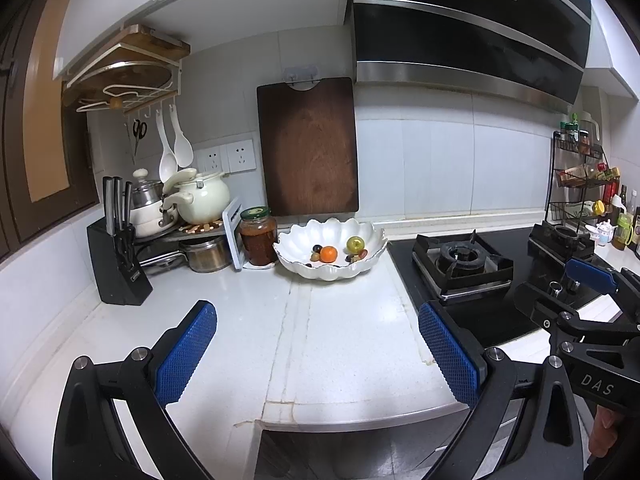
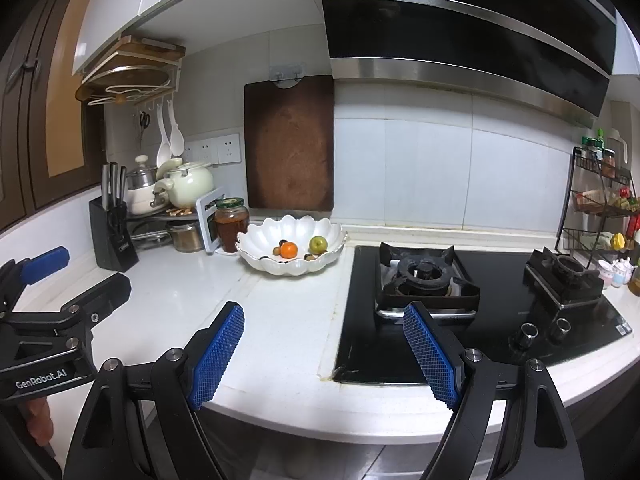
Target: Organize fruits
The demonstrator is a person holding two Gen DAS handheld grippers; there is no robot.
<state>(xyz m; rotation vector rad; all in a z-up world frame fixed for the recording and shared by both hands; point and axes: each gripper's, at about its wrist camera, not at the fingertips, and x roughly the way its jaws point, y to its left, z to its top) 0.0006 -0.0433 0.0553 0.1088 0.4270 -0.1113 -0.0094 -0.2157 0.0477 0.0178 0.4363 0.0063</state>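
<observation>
A white scalloped bowl (image 1: 362, 270) (image 2: 256, 258) stands at the back of the white counter. In it lie an orange (image 1: 329, 254) (image 2: 289, 250), a green apple (image 1: 356, 244) (image 2: 318, 244) and several small dark grapes (image 1: 317, 248). My left gripper (image 1: 318, 346) hovers open over the counter's front, well short of the bowl, nothing between its blue pads. My right gripper (image 2: 324, 350) is open too, empty, above the seam between counter and hob. Each gripper shows at the edge of the other's view: the right one (image 1: 576, 304), the left one (image 2: 60, 284).
A jar of red-brown preserve (image 1: 258, 236) stands left of the bowl. A black knife block (image 1: 118, 264) and stacked pots (image 1: 200, 198) fill the left corner. A wooden cutting board (image 1: 308, 148) leans on the wall. The black gas hob (image 2: 432, 280) lies right, a spice rack (image 2: 600, 204) beyond.
</observation>
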